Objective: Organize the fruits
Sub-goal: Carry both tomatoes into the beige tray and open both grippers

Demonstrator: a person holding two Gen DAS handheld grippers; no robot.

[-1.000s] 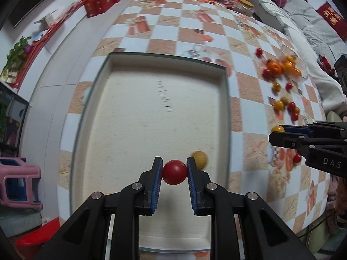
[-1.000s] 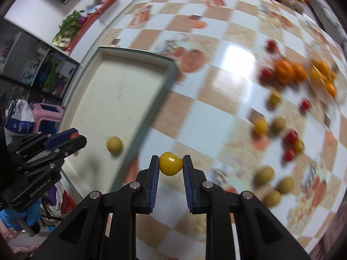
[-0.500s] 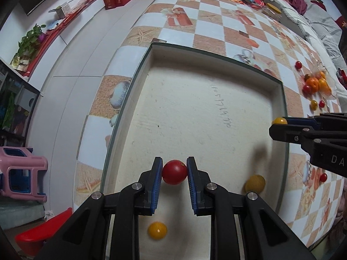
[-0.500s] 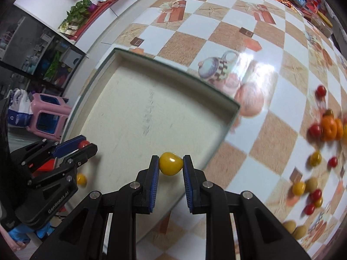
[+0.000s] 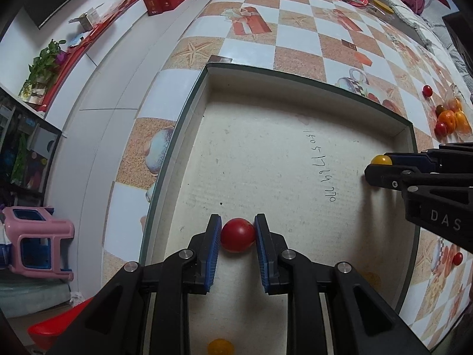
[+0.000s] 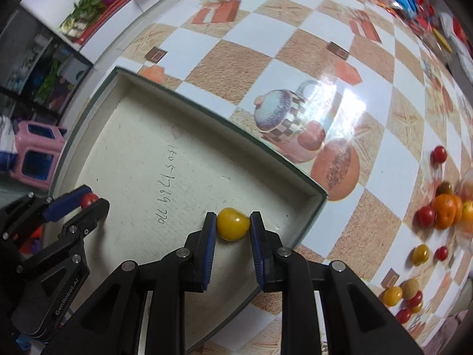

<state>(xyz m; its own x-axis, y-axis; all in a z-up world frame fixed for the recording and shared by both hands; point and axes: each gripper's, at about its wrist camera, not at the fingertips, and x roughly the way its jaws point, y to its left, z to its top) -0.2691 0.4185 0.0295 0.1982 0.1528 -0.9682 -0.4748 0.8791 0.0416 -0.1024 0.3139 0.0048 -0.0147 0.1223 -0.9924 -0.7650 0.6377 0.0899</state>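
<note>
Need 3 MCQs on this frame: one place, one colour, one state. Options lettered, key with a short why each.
1. Where is the right claw with its fruit?
A. Over the box, near its right corner
B. Over the loose fruit pile on the table
C. Beside the pink stool

2. What colour is the fruit in the left claw?
A. Yellow
B. Red
C. Green

3. What state is the left claw in?
A. Wide open, empty
B. Shut on a fruit
C. Out of view

Key:
1 A: the yellow tomato sits over the box floor, just inside its corner.
2 B: the red tomato shows between the blue pads.
3 B: both pads press the red tomato's sides.
</note>
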